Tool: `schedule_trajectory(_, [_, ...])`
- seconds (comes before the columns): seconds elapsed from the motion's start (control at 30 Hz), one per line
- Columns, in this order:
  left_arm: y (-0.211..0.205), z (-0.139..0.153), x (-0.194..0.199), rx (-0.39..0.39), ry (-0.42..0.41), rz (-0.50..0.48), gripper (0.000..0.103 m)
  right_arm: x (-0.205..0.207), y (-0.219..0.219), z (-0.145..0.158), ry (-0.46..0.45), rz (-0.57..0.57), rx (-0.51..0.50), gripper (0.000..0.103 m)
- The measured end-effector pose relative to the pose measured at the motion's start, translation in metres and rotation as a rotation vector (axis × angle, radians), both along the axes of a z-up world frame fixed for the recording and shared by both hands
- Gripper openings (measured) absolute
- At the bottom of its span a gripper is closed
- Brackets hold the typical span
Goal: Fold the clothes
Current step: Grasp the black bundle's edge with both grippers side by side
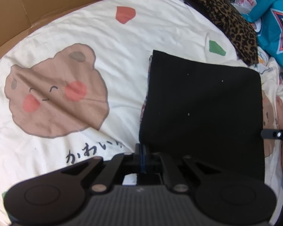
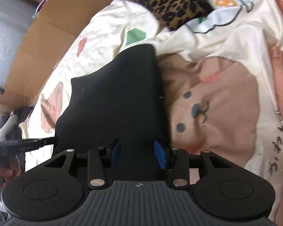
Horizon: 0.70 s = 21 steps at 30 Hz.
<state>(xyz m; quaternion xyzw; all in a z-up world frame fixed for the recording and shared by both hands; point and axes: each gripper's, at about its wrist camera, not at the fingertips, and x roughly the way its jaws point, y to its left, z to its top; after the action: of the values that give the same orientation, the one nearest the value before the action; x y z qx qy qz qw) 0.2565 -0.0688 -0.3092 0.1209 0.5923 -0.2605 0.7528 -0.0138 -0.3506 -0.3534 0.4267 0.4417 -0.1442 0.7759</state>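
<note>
Bed under my view is covered by a cream sheet (image 1: pixel 107 37) printed with bear faces (image 1: pixel 54 92), flattened brown cardboard (image 1: pixel 37 1) stands along its far edge, lighting bright and even throughout.

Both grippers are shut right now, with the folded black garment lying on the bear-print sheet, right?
Not quite. Only the left gripper is shut, at the near-left corner of the black garment. The right wrist view shows the right gripper open, its blue pads spread apart over the garment. The garment does lie folded on the bear-print sheet.
</note>
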Motion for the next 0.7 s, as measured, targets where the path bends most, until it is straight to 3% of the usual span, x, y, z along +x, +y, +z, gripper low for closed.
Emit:
schedule_trajectory(0.13, [-0.003, -0.003, -0.002, 0.014, -0.001, -0.005, 0.001, -0.004, -0.010, -0.002, 0.027, -0.038, -0.006, 0.047])
schedule_trajectory(0.27, [-0.004, -0.004, -0.001, 0.015, 0.004, -0.006, 0.001, 0.004, -0.009, -0.014, 0.025, 0.017, 0.014, 0.047])
schedule_trajectory(0.4, [-0.004, -0.004, 0.001, 0.015, 0.008, -0.008, 0.001, 0.007, -0.012, -0.031, -0.014, 0.021, 0.099, 0.047])
schedule_trajectory(0.43, [-0.004, -0.004, 0.001, 0.016, 0.007, -0.010, 0.001, 0.005, -0.014, -0.033, -0.021, 0.016, 0.122, 0.044])
schedule_trajectory(0.5, [-0.005, -0.004, 0.001, 0.018, 0.006, -0.013, 0.002, 0.001, -0.018, -0.030, -0.028, 0.011, 0.169, 0.019])
schedule_trajectory(0.7, [-0.007, -0.006, 0.000, 0.030, 0.001, -0.021, 0.002, -0.001, -0.027, -0.021, -0.065, 0.013, 0.240, 0.020])
